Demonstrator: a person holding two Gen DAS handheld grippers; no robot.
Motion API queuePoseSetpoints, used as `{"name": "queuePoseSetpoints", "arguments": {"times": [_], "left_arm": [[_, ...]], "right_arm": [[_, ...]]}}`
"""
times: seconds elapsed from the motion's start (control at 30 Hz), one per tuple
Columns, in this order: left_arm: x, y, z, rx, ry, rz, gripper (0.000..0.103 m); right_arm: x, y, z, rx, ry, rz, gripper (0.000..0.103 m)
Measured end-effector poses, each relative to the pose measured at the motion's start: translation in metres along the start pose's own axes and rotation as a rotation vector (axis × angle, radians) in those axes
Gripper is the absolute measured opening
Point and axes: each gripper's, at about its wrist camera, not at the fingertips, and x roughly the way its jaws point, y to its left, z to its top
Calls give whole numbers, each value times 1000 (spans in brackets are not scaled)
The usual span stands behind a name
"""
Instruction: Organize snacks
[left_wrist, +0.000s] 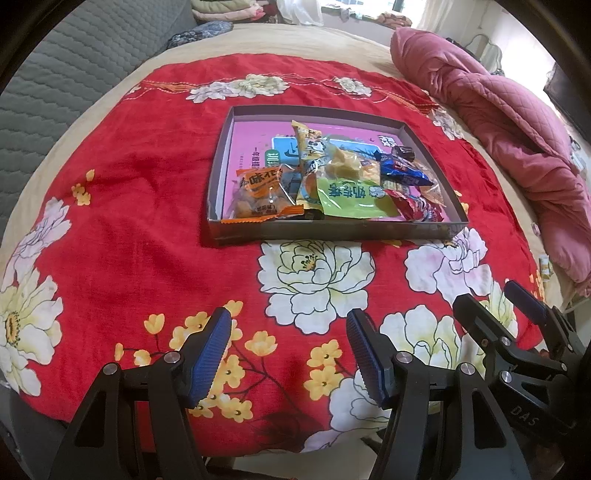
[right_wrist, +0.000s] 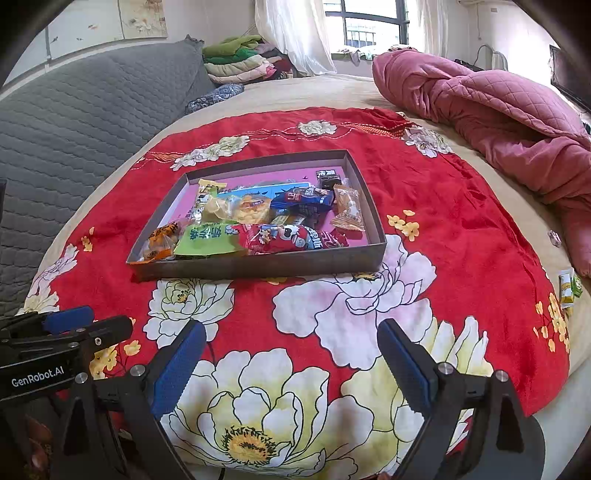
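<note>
A shallow grey box (left_wrist: 325, 229) with a pink floor lies on the red flowered cloth; it also shows in the right wrist view (right_wrist: 258, 265). Several snack packets lie in it: an orange one (left_wrist: 258, 192), a green one (left_wrist: 351, 195), a blue one (left_wrist: 402, 168), a red one (left_wrist: 417, 208). My left gripper (left_wrist: 288, 325) is open and empty, near the cloth's front edge, well short of the box. My right gripper (right_wrist: 291, 336) is open and empty, beside the left one. It also shows in the left wrist view (left_wrist: 491, 297).
A pink quilt (right_wrist: 498, 114) is heaped at the right of the bed. A grey padded headboard (right_wrist: 74, 122) stands at the left. Folded clothes (right_wrist: 240, 62) lie at the back. Small snack packets (right_wrist: 567, 288) lie off the cloth at the right edge.
</note>
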Motion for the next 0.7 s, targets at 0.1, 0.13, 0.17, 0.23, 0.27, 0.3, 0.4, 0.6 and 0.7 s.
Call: {"name": "queuePoseSetpoints", "arguments": {"times": [0.1,0.13,0.17,0.23,0.27,0.3,0.4,0.6,0.7], "left_arm": [[0,1,0,-1,1,0,66],[0,0,0,0,0,1,66],[0,0,-1,0,0,2,66],[1,0,-1,1,0,6,66],[0,-1,-1,1,0,6,66],[0,-1,-1,0,0,6,66],[1,0,-1,0,-1,7,66],[1,-1,-1,-1,-2,8,66],[1,-1,-1,0,-1,7,66]], "right_arm": [[0,0,0,0,1,0,94],[0,0,0,0,0,0,94],[0,0,0,0,0,0,94],[0,0,0,0,2,0,94],[0,0,0,-1,2,0,94],[1,1,-1,-1,2,-1,94],[1,1,0,-1,2,-1,94],[1,0,0,0,2,-1,94],[1,0,-1,-1,2,-1,94]]}}
